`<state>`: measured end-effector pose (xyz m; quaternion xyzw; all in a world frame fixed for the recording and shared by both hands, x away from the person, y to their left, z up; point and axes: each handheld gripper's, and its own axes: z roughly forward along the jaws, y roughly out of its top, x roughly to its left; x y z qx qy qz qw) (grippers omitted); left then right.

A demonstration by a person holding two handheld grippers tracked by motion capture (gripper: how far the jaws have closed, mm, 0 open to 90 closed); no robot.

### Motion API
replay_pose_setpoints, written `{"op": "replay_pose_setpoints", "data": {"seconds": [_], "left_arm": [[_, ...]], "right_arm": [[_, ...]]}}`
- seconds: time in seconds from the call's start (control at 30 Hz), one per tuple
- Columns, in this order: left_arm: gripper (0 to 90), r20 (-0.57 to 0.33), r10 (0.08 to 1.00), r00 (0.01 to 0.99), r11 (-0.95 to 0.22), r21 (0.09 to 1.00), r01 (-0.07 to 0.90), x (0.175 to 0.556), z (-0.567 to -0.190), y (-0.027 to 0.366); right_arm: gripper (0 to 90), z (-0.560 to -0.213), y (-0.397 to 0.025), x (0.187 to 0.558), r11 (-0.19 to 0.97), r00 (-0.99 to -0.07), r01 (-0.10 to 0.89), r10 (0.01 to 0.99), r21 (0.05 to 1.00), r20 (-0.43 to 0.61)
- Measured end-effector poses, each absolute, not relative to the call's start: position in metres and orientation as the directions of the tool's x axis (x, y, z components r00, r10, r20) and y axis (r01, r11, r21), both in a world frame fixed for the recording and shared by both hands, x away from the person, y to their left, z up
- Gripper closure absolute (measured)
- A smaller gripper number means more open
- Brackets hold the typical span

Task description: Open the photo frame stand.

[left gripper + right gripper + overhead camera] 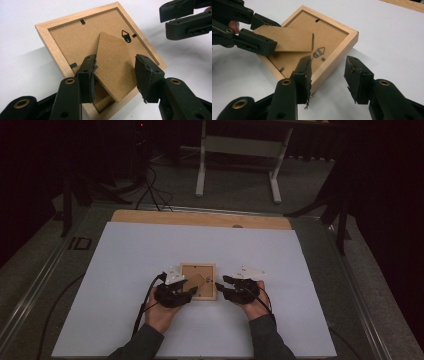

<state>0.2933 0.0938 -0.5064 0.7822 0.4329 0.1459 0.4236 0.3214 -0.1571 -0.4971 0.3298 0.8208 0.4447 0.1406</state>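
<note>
At frame centre, the left gripper point(116, 75), jaws wide around the frame's stand flap point(112, 67), should close gently while the open right gripper point(328, 80) braces the wooden picture frame point(337, 57)

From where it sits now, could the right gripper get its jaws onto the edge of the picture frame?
Probably yes. The right gripper is open, and the picture frame has its wooden side rail lying in the gap between the jaws with nothing between them. The left gripper is over at the fold-out stand, clear of that edge.

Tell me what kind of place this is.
Likely a lab or studio set up for recording, not a home: a table under a white sheet, dark drapes around, cables on the floor, and a bare stand behind.
</note>
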Motion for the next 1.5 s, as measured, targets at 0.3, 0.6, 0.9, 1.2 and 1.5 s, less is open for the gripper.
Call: {"op": "replay_pose_setpoints", "data": {"seconds": [0.3,0.6,0.9,1.2,1.5], "left_arm": [[53.6,-0.099,0.801,0.59,-0.292,0.797,0.53,0.287,-0.506,0.092],[53.6,-0.039,0.798,0.602,-0.335,0.801,0.496,0.278,-0.505,0.09],[53.6,0.005,0.79,0.613,-0.371,0.8,0.472,0.271,-0.503,0.089],[53.6,0.072,0.776,0.627,-0.418,0.803,0.425,0.262,-0.505,0.089],[53.7,0.137,0.754,0.643,-0.462,0.805,0.371,0.254,-0.507,0.089]], "right_arm": [[55.2,-0.498,-0.156,0.322,0.391,-0.745,0.42,0.663,0.819,0.065],[53.3,-0.5,-0.153,0.322,0.399,-0.752,0.426,0.655,0.812,0.073],[52.6,-0.497,-0.156,0.324,0.381,-0.744,0.433,0.663,0.817,0.086],[50.8,-0.496,-0.155,0.324,0.374,-0.754,0.438,0.649,0.818,0.106],[46.4,-0.496,-0.146,0.329,0.353,-0.764,0.449,0.628,0.821,0.147]]}}
